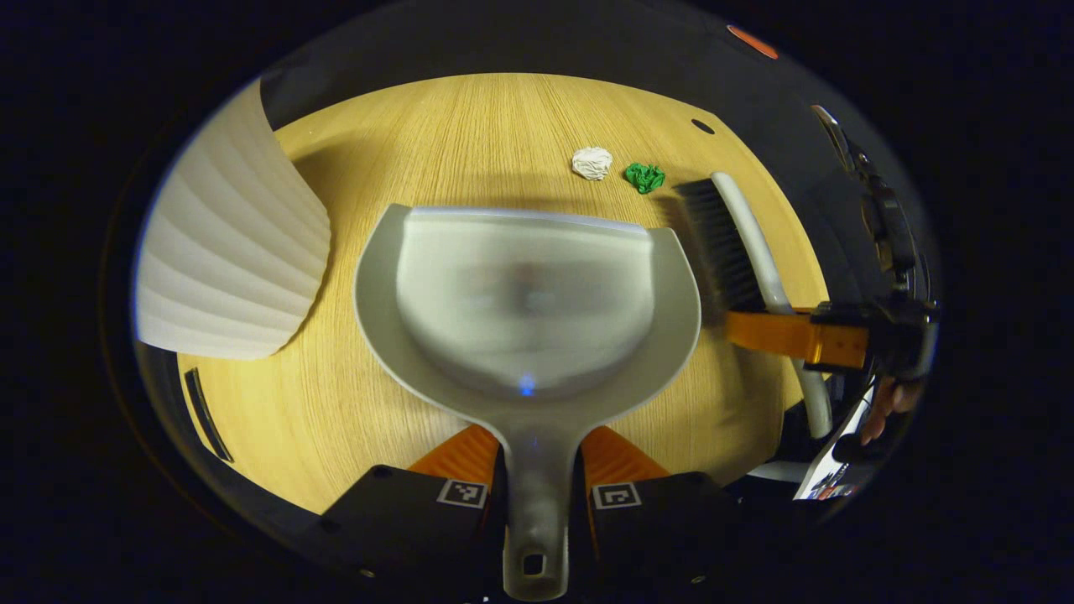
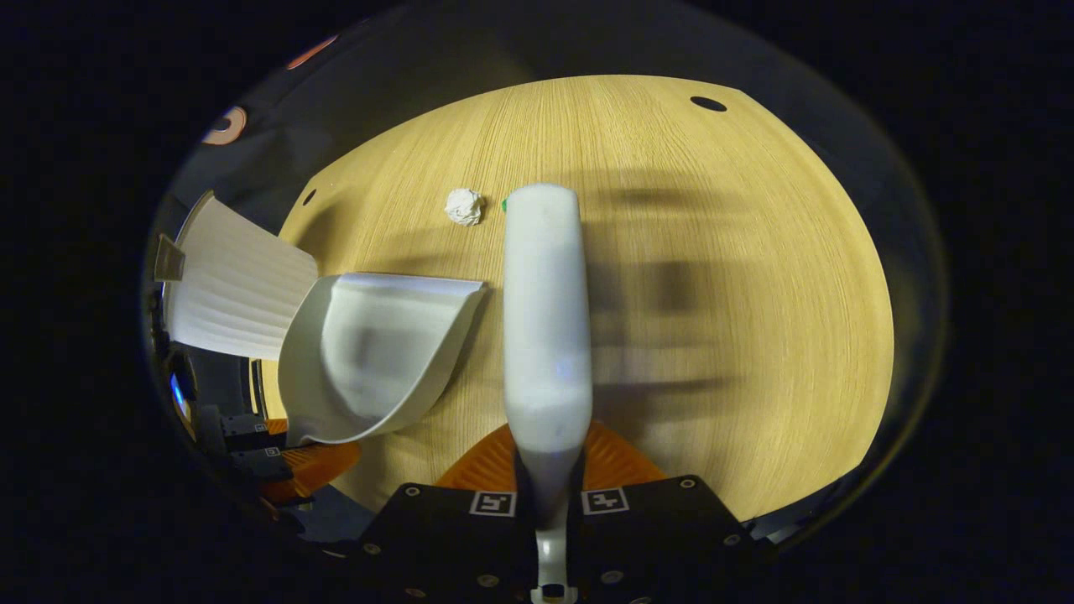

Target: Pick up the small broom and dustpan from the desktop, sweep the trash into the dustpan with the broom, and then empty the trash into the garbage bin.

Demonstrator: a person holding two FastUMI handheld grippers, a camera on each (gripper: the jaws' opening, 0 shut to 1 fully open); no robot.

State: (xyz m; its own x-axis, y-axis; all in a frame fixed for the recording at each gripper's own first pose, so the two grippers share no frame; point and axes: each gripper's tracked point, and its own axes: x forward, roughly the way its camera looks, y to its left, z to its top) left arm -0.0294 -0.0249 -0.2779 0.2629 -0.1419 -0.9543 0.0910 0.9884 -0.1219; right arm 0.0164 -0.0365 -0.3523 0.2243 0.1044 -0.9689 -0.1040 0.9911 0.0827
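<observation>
My left gripper (image 1: 537, 457) is shut on the handle of the grey dustpan (image 1: 529, 294), whose front lip rests on the wooden desktop (image 1: 470, 134). Beyond the lip lie a white paper wad (image 1: 592, 163) and a green crumpled scrap (image 1: 644, 177). To their right stands the small broom (image 1: 738, 243), dark bristles facing the pan, held by the other gripper (image 1: 759, 329). In the right gripper view my right gripper (image 2: 550, 470) is shut on the broom's white back (image 2: 545, 310). The white wad (image 2: 464, 205) lies just left of the broom's tip, and the dustpan (image 2: 373, 352) sits at the left.
A white ribbed garbage bin (image 1: 231, 252) stands at the desk's left edge, close to the dustpan; it also shows at left in the right gripper view (image 2: 239, 294). A dark cable hole (image 1: 702, 127) marks the far right of the desk. A hand (image 1: 889, 403) holds the right gripper.
</observation>
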